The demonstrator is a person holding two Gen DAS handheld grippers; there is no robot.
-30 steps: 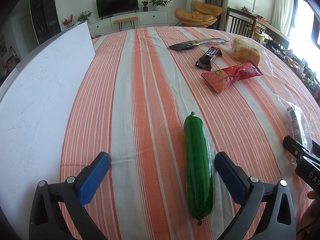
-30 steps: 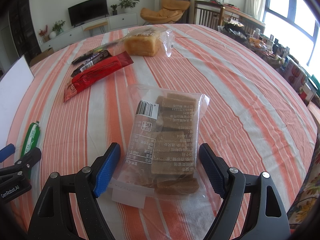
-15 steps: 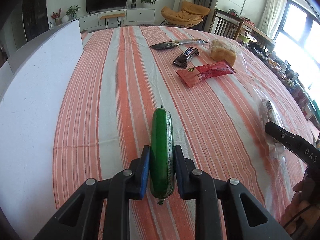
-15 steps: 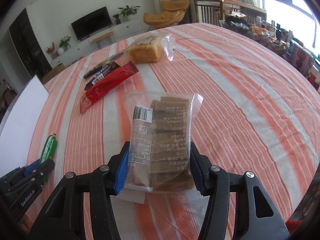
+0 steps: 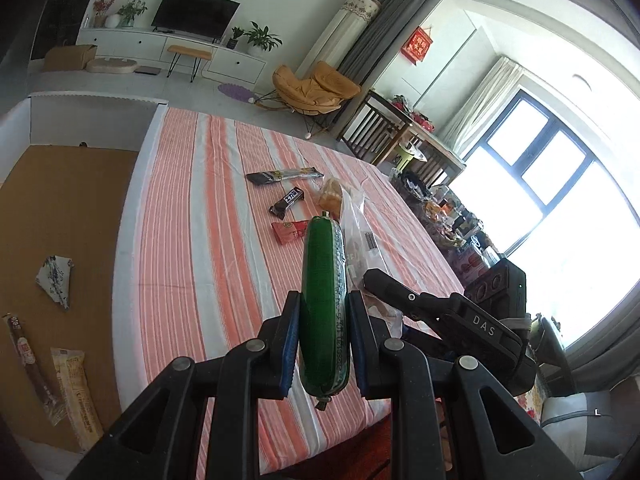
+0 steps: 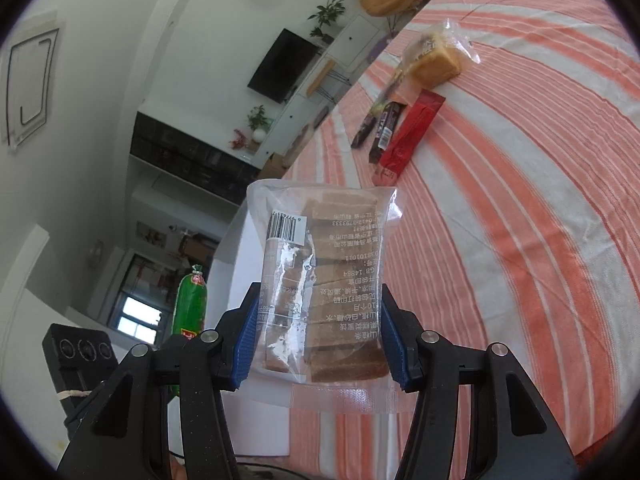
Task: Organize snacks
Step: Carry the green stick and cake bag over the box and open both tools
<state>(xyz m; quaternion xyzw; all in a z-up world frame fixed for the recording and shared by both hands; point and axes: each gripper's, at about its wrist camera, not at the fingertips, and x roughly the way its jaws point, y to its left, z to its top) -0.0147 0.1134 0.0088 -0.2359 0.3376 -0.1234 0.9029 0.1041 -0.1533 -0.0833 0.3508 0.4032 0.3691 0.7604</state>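
Striped orange and white cloth [image 5: 224,264] is spread over the big table, and a living room with a TV [image 5: 196,12] is seen behind it. 2 snacks are held up off the cloth, 1 in each gripper.

The left gripper [image 5: 323,344] is clamped on a green sausage [image 5: 322,292]. The sausage is pinched near its lower end, so most of it sticks out in front, clear of the table. The right gripper [image 6: 316,340] is clamped on a clear bag of brown bars [image 6: 324,276]. The bag is squeezed at its bottom part, where the bars are thick, so a firm hold is given. Its loose top stands up free.

4 snacks are left lying on the cloth, close together: a red packet [image 6: 410,136], a dark bar [image 6: 386,126], a long dark packet [image 5: 284,176] and a bagged bread loaf [image 6: 434,62].

To the left of the table, a white-walled box with a brown floor [image 5: 72,240] is seen. 3 packets [image 5: 70,380] are lying in it already. It is judged that the snacks are gathered there, so the 2 held snacks are probably lifted high to be carried over the white wall. That step is not yet done.
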